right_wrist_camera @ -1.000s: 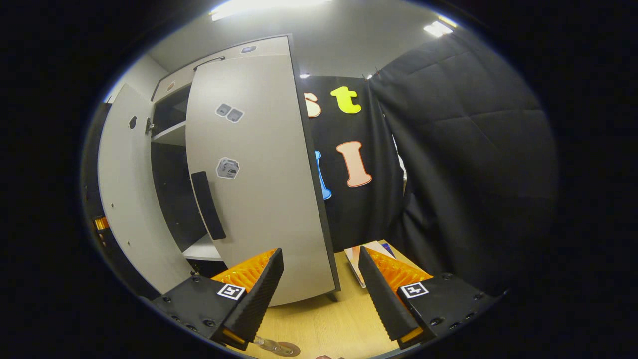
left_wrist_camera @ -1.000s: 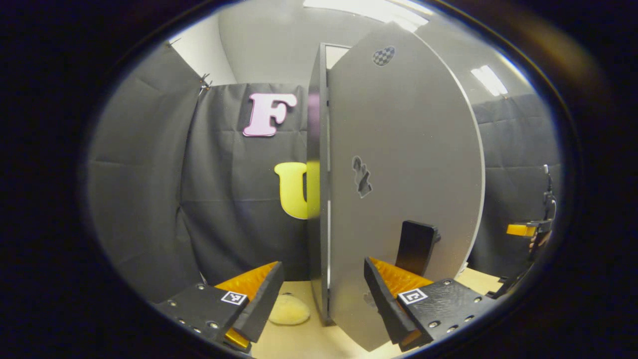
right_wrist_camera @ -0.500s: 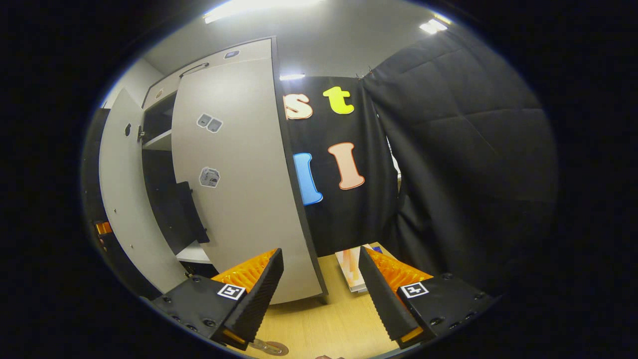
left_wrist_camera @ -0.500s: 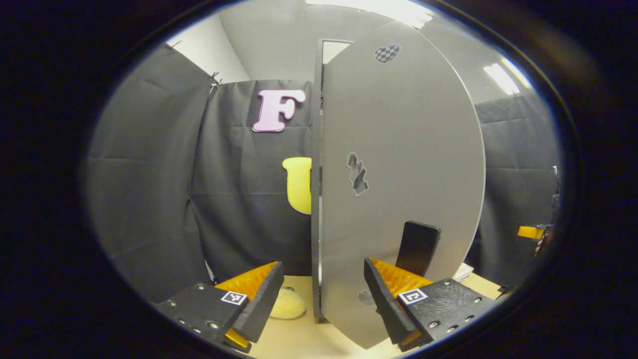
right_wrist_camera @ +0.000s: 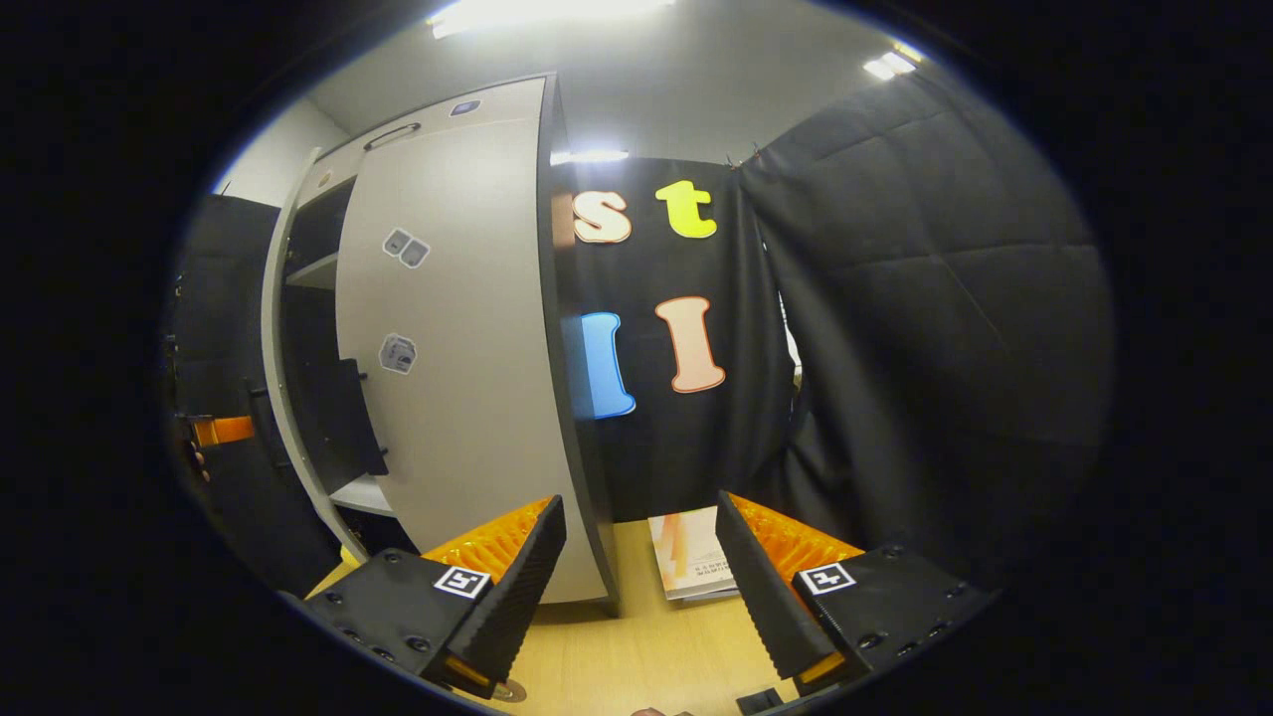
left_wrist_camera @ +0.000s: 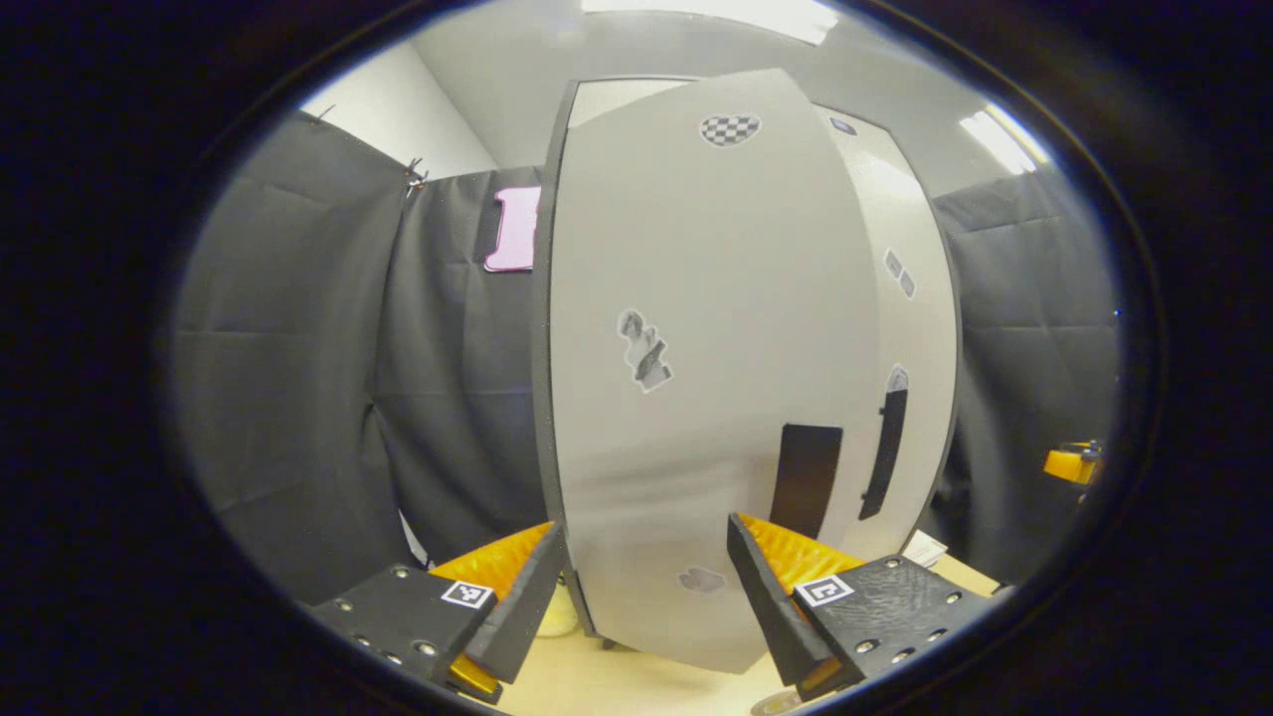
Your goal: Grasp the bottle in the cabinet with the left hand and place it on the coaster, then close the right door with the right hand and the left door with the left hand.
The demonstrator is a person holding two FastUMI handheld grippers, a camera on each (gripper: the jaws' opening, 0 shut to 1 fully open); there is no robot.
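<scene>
Grey laminate fills the middle of the left gripper view: the tall flat grey left cabinet door stands upright just ahead of the left gripper, whose jaws are spread apart and grasp nothing. Its panel faces the tongs almost square on, long axis vertical, with its black upright bar handle a little right of the gap between the fingers. Beyond it the grey right cabinet door lies nearly flush, its own black handle close beside the first. By my reading, a straight forward push is what remains, and the left hand is plainly the nearer one. Pale wooden tabletop shows below, with open room on the left side.

Seen in the right gripper view, the right gripper is likewise released and empty, standing off from the cabinet with bare tabletop ahead. A dark slot remains between the right door and the thin edge of the left door, so the left door is not yet home. I cannot make out the bottle or coaster with any certainty.
</scene>
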